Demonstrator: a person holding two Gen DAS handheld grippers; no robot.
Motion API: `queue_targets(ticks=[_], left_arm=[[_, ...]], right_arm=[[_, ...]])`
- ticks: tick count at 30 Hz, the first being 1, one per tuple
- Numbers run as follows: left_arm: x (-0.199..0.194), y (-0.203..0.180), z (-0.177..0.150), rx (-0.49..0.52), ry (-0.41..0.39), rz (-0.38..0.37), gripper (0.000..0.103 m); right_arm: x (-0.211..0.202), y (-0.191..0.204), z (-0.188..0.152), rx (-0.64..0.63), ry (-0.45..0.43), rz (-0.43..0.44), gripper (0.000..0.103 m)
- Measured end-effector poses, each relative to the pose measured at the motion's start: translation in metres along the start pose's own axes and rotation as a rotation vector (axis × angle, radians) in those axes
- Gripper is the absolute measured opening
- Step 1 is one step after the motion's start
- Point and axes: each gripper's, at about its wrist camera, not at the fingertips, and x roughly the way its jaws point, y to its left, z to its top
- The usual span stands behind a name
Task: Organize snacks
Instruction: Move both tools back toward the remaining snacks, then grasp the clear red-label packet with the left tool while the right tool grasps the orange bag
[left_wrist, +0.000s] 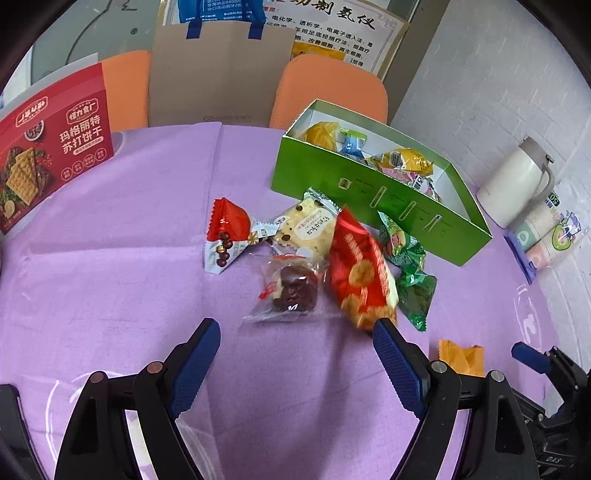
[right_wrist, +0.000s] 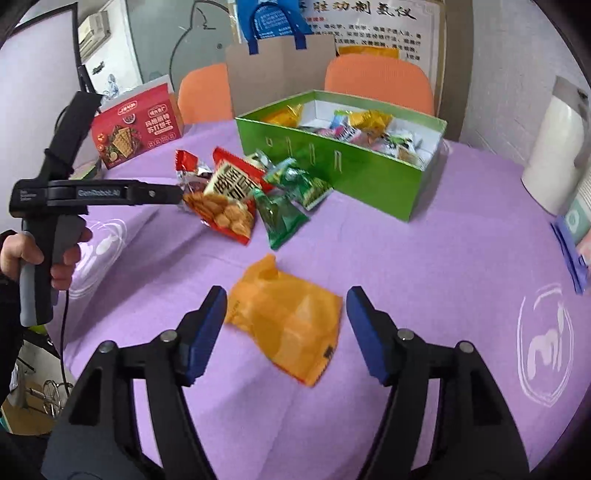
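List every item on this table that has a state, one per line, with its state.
green box: open, no lid, partly filled with snacks
orange packet: sealed, flat on the cloth, between the open jaws
left gripper: open, empty
right gripper: open, not gripping
red cracker box: closed, upright
white flask: lid on

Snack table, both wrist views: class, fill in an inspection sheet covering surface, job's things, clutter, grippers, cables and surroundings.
Surface: purple tablecloth, creased, printed logos.
Job's things: green box open, partly filled with wrapped snacks; orange packet lying apart, between the right gripper's fingers; snack pile beside the box.
Clutter: red cracker box, white flask, paper cup pack.
Grippers: left gripper open, empty; right open.
Cables: thin black cable below the left handle.
Surroundings: orange chairs, paper bag, wall poster.
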Motion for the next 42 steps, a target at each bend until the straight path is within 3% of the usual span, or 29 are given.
queue_targets(ticks=[3,8,14,17,20,22,30,34,38,42], left_arm=[[0.007,0.001,0.006,-0.001,-0.015,0.006,0.086],[0.008,0.014,0.012,-0.036,-0.029,-0.020,0.086],[0.019,0.028,0.018,-0.073,-0.017,-0.018,0.085],[0.030,0.026,0.016,-0.071,0.010,-0.043,0.076],[0.036,0.025,0.011,-0.068,0.035,-0.095,0.051],[0.033,0.022,0.006,-0.028,0.035,-0.081,0.047],[-0.009,0.025,-0.046,0.052,0.077,-0.101,0.047],[-0.034,0.030,-0.070,0.048,0.092,-0.116,0.055],[-0.050,0.034,-0.076,0.042,0.056,-0.100,0.062],[-0.049,0.030,-0.078,0.064,0.070,-0.092,0.063]], right_arm=[[0.017,0.007,0.010,-0.044,-0.004,0.040,0.069],[0.051,0.000,0.008,0.005,0.075,0.127,0.069],[0.035,0.004,-0.008,0.033,0.134,0.183,0.074],[0.024,0.013,-0.015,0.010,0.150,0.199,0.074],[0.014,0.015,-0.018,-0.019,0.148,0.187,0.075],[0.008,0.015,-0.020,-0.036,0.144,0.184,0.076],[0.004,0.022,-0.030,-0.200,0.152,0.144,0.080],[0.014,0.028,-0.031,-0.302,0.151,0.120,0.080],[0.022,0.026,-0.033,-0.238,0.175,0.111,0.080],[0.013,0.032,-0.040,-0.188,0.207,0.196,0.080]])
